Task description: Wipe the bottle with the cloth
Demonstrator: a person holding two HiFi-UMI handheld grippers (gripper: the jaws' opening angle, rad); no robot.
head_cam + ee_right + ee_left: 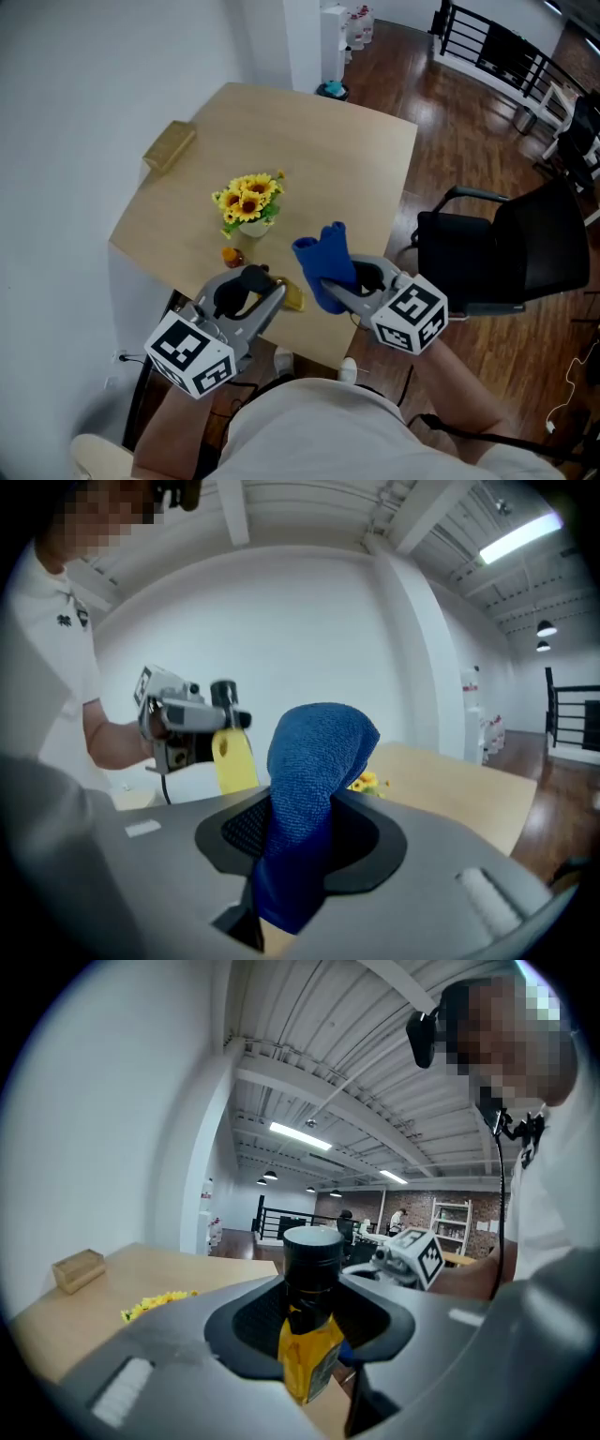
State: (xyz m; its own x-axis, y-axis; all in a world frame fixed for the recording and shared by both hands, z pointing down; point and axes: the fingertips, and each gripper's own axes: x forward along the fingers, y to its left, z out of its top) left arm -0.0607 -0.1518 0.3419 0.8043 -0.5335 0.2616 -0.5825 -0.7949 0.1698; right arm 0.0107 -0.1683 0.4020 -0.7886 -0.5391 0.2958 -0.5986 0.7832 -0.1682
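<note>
- The left gripper (314, 1330) has its jaws nearly together, clamped on the neck of the yellow bottle (307, 1358) just under its black cap (312, 1258).
- The right gripper (298, 855) pinches the blue cloth (314, 761); the cloth's free end stands up out of the jaws.
- In the head view both tools hang over the near edge of the table (309, 141). The bottle is just beside the cloth, and whether they touch cannot be told.
- Farther out on the table stands a pot of sunflowers (248, 202), with a small orange thing (232, 255) near it.
- A wooden block (169, 145) lies at the table's far left edge.
- A black chair (506, 248) stands right of the table.
</note>
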